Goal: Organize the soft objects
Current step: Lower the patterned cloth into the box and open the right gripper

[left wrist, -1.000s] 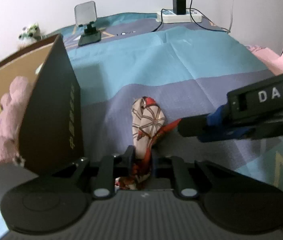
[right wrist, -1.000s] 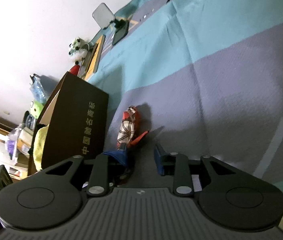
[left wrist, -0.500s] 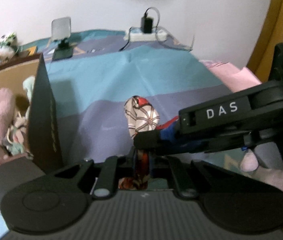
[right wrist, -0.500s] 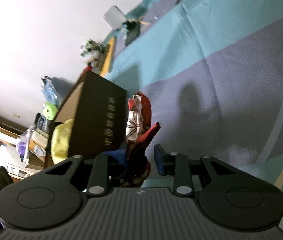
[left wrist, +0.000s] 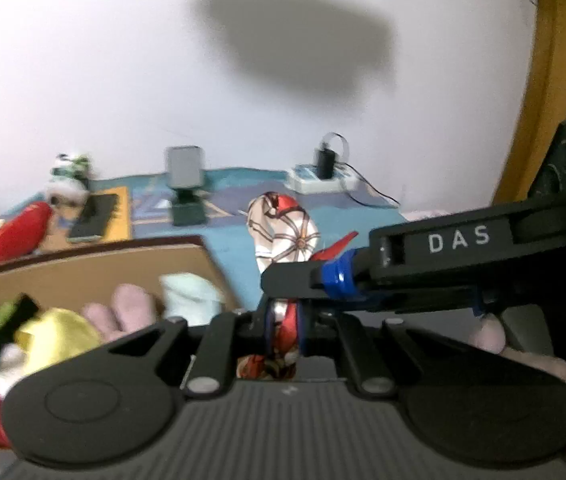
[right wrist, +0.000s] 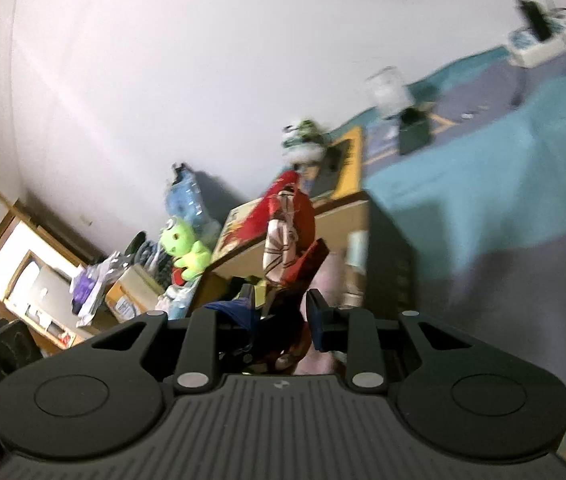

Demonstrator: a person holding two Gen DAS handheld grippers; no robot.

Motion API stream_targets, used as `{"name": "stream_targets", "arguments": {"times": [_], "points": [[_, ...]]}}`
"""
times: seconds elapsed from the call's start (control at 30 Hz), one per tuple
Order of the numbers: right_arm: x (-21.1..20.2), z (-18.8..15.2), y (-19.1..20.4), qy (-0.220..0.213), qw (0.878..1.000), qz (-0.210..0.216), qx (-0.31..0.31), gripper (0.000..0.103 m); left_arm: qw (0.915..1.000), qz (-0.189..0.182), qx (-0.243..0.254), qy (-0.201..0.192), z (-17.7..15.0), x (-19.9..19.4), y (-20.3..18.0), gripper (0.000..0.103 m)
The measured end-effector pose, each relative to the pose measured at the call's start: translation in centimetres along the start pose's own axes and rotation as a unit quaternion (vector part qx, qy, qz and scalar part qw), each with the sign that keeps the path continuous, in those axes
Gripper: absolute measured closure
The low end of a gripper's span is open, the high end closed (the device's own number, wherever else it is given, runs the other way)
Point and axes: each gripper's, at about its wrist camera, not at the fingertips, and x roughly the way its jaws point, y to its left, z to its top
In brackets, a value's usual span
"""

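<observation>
stage: mid-transfer | scarf [left wrist: 283,236] lifted off bed, near box [left wrist: 95,268] edge | left gripper [left wrist: 283,320] clamped on scarf | right gripper [right wrist: 279,316] closing around scarf | box part-filled; drop pending

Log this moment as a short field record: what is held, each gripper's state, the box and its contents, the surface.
held: patterned scarf, bunched, standing up between both grippers
left gripper: shut on the scarf's lower part
right gripper: jaws have just been closing, scarf between them; pad contact unclear
box: open cardboard box, left of the scarf
box contents: yellow plush, pink plush, pale cloth
surface: teal and purple blanket
focus: both views motion-blurred
</observation>
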Motion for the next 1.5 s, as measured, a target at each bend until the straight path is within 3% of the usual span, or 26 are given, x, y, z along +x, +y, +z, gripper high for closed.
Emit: {"name": "stream_targets", "arguments": {"times": [0.13,0.27,0.4,0.43,0.47,0.5,0.77,0.93,1.1,1.5], "points": [[4.1,0.5,2.2,0.014,0.999,-0.004,-0.035,0.093,0.9995,0.020,-0.023,0.001,0.5,0.2,3.9,0.097],[8.2,0.6,3.2,0.038,0.998,-0.028,-0.052,0.092,0.9974,0.034,-0.059,0.026,-0.1,2.1,7.9,0.096],[10.7,0.1,3.1,0.042,0.995,-0.066,-0.054,0.090,0.9948,0.058,-0.061,0.058,-0.9,3.8,10.3,0.092],[10.9,0.1,2.9,0.040,0.995,-0.073,-0.049,0.090,0.9942,0.059,-0.062,0.065,-1.2,3.8,10.8,0.078],[11.0,0.0,2.7,0.038,0.995,-0.077,-0.040,0.090,0.9935,0.065,-0.065,0.067,-1.3,3.8,11.3,0.055],[10.8,0.0,2.5,0.034,0.996,-0.078,-0.030,0.090,0.9934,0.066,-0.067,0.065,-1.5,3.7,11.7,0.054],[8.4,0.1,4.9,-0.014,0.996,-0.080,-0.032,0.090,0.9953,0.069,-0.046,0.049,0.0,1.8,12.8,0.054],[7.0,-0.8,7.3,-0.040,0.989,-0.121,-0.071,0.090,0.9926,0.093,-0.041,0.067,0.8,1.1,13.0,0.054],[6.6,-2.2,8.6,-0.048,0.978,-0.175,-0.100,0.090,0.9871,0.130,-0.035,0.087,0.7,0.0,13.0,0.054],[6.3,-5.5,10.9,-0.033,0.971,-0.196,-0.131,0.090,0.9715,0.204,-0.042,0.113,-0.9,-3.5,13.6,0.051]]}}
